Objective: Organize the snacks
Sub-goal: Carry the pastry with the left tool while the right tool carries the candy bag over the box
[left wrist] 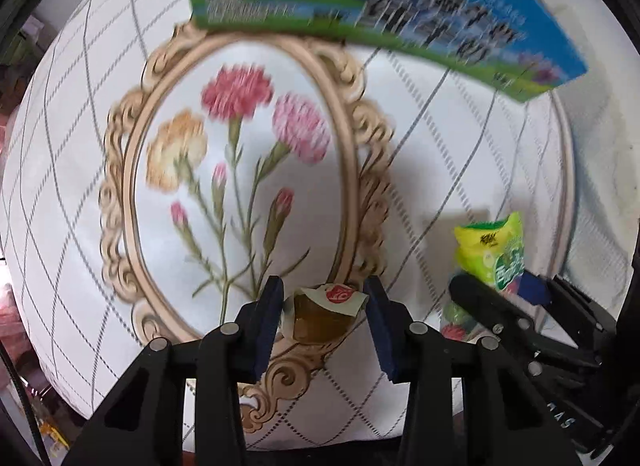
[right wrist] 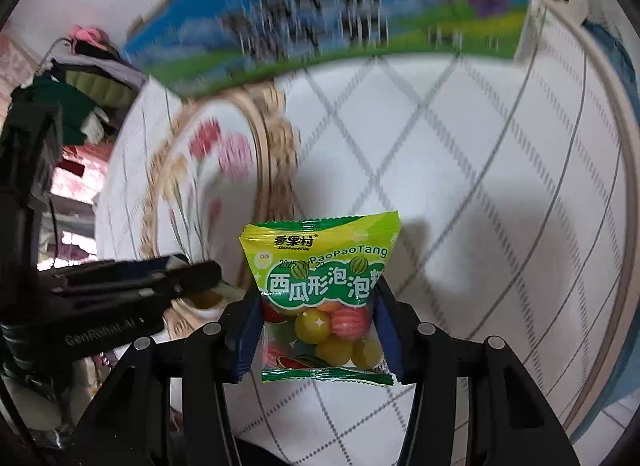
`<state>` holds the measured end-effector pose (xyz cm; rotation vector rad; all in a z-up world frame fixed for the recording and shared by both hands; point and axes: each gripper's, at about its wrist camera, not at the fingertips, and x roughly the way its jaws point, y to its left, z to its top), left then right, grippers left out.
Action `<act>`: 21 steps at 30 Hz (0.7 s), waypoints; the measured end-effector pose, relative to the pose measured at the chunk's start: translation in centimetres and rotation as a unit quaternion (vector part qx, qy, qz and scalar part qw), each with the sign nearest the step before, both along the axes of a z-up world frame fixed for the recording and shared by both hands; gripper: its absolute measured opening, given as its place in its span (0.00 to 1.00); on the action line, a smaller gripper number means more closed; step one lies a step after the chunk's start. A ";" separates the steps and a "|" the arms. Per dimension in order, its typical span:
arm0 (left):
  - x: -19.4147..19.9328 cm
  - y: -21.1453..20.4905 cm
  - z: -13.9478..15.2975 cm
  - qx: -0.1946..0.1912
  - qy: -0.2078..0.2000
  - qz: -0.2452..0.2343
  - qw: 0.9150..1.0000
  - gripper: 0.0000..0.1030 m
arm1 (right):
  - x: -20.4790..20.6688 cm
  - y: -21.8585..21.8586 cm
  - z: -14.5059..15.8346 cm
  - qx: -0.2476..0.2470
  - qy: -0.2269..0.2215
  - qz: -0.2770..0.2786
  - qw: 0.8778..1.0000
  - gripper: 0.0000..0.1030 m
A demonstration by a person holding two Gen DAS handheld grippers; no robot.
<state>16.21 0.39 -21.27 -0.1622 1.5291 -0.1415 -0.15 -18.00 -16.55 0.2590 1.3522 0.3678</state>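
While clamped – left claw (left wrist: pixel 325 320) on jelly cup (left wrist: pixel 322 316) | right claw (right wrist: pixel 316 326) on gum packet (right wrist: pixel 320 298)

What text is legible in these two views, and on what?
"PaoPaoTang": green candy packet
"西瓜形泡泡": same packet, white letters; last character cut off by the pad
"香果村": packet top, small Latin line beneath unreadable
"2025": packet date stamp, rest unclear
"GenRobot.AI": left gripper body
Blue-green box: print blurred, unreadable
Jelly cup lid: red logo unreadable
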 end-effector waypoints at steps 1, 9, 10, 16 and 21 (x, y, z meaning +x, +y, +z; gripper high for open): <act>0.5 0.1 0.1 0.000 -0.002 0.000 1.000 0.37 | 0.5 -0.2 0.5 -0.001 -0.006 -0.001 1.000 0.52; 1.6 2.3 -4.2 -0.024 0.065 0.039 0.997 0.38 | 2.6 -2.0 0.1 0.000 0.003 -0.015 1.000 0.52; 1.6 2.1 -4.4 -0.021 0.065 0.037 0.997 0.38 | 2.7 -1.5 -0.4 0.002 0.009 -0.015 1.000 0.52; 0.9 0.5 -5.1 -0.036 0.083 0.023 0.996 0.46 | 2.1 -1.1 -2.2 0.009 0.027 -0.019 0.999 0.52; 0.4 -0.3 -6.4 -0.047 0.105 0.009 0.993 0.51 | 1.7 -1.4 -2.1 0.010 0.027 -0.020 0.999 0.52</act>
